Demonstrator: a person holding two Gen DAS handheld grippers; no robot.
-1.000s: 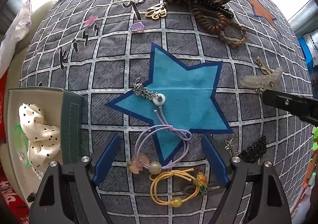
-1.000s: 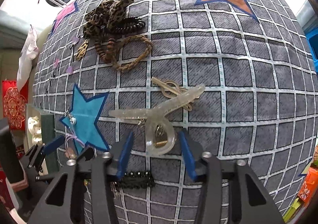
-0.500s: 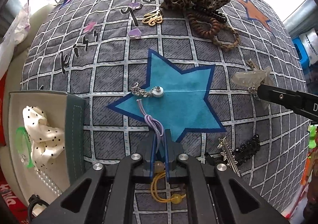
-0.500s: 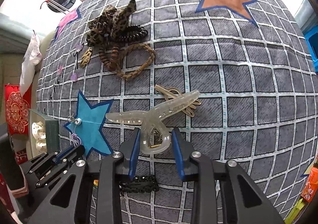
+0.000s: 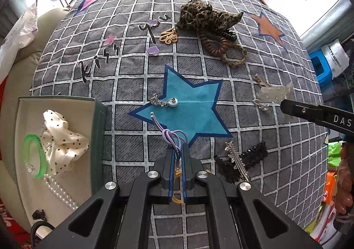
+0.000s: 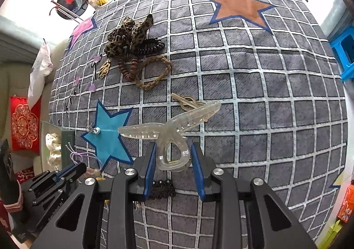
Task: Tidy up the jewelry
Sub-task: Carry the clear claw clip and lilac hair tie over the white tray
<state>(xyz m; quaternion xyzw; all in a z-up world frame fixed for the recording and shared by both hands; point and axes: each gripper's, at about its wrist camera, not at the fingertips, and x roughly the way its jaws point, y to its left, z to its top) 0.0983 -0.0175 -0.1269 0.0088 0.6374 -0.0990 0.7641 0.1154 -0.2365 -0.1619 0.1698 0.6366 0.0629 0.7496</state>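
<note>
Over a checked grey cloth (image 5: 132, 85), the left gripper (image 5: 179, 149) clamps a lilac hair tie (image 5: 169, 135) above the blue star (image 5: 190, 107), while the right gripper (image 6: 173, 156) pinches a clear claw clip (image 6: 170, 132); a box (image 5: 100, 129) sits at left.

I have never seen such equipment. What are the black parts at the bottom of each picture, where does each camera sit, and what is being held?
No robot here: a person holds one two-finger gripper in each hand, each with a camera that looks along its fingers.

In the left view, the left gripper is shut on a purple hair tie. Beside it stands a box with a dotted scrunchie and a green bangle.

In the right view, the right gripper grips the handle of a clear claw clip.

On the grey checked cloth lie a leopard scrunchie, a braided tie and other accessories.
</note>
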